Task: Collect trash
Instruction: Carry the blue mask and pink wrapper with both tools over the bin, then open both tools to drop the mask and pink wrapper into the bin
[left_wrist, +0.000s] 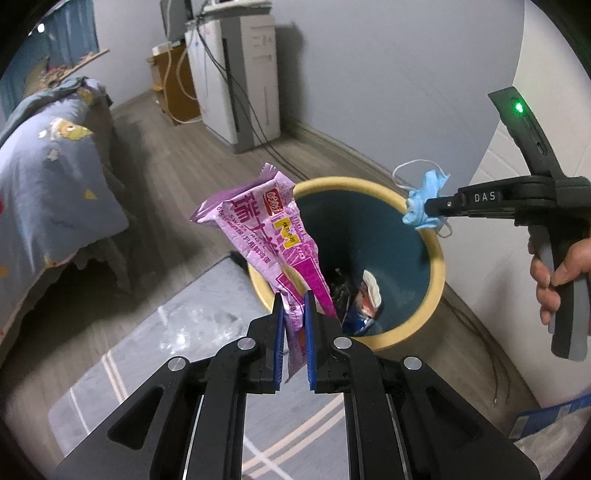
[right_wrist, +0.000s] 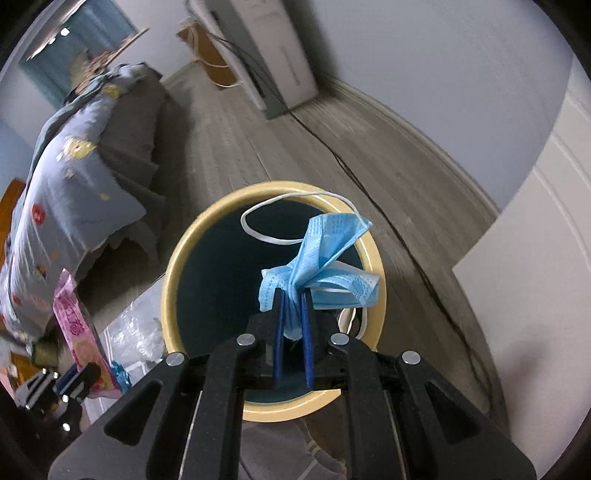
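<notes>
My left gripper (left_wrist: 294, 295) is shut on a pink-purple snack wrapper (left_wrist: 262, 229) and holds it upright at the near left rim of the trash bin (left_wrist: 436, 243), a round bin with a cream rim and dark teal inside. Some trash (left_wrist: 365, 299) lies at the bin's bottom. My right gripper (right_wrist: 291, 295) is shut on a crumpled blue face mask (right_wrist: 325, 254) with white ear loops, held above the bin's opening (right_wrist: 173, 273). In the left wrist view the right gripper (left_wrist: 428, 214) holds the mask (left_wrist: 424, 199) over the bin's far right rim. The wrapper (right_wrist: 74, 317) and left gripper show at the lower left of the right wrist view.
A bed with a blue patterned quilt (left_wrist: 48, 177) stands at the left. A white appliance (left_wrist: 240, 74) with cables stands by the back wall. A grey rug (left_wrist: 155, 350) lies under my left gripper. A black cable (right_wrist: 369, 184) runs along the wood floor. A white door (right_wrist: 535, 266) is at the right.
</notes>
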